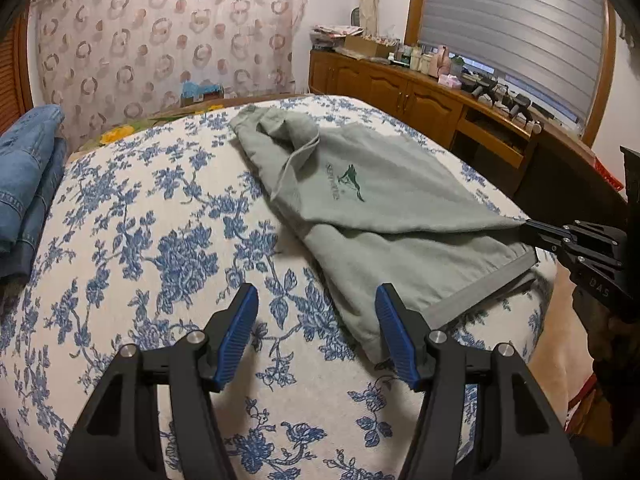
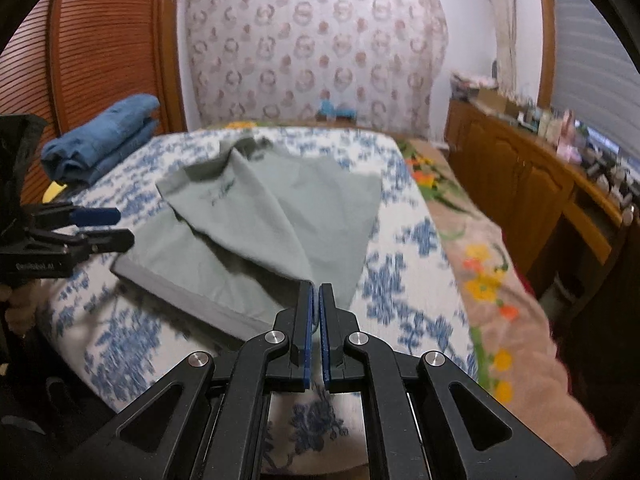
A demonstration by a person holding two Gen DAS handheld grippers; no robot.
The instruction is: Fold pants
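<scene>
Grey-green pants [image 1: 372, 200] with a dark green logo lie on the blue-flowered bed cover [image 1: 160, 240], waistband at the near bed edge. My left gripper [image 1: 316, 300] is open and empty, just above the cover beside the pants' near left corner. My right gripper [image 2: 315, 292] is shut on the pants [image 2: 256, 216] at a corner of the upper layer, lifting it off the lower layer. In the left wrist view the right gripper [image 1: 524, 228] pinches that fabric corner at the right. In the right wrist view the left gripper [image 2: 124, 226] shows open at the left.
Folded blue jeans [image 1: 24, 176] lie at the bed's left side, also in the right wrist view [image 2: 100, 136]. A wooden cabinet [image 1: 400, 88] with clutter stands on the right under a window. A patterned curtain [image 1: 168, 32] hangs behind the bed. A flowered blanket [image 2: 480, 264] lies along the bed's right.
</scene>
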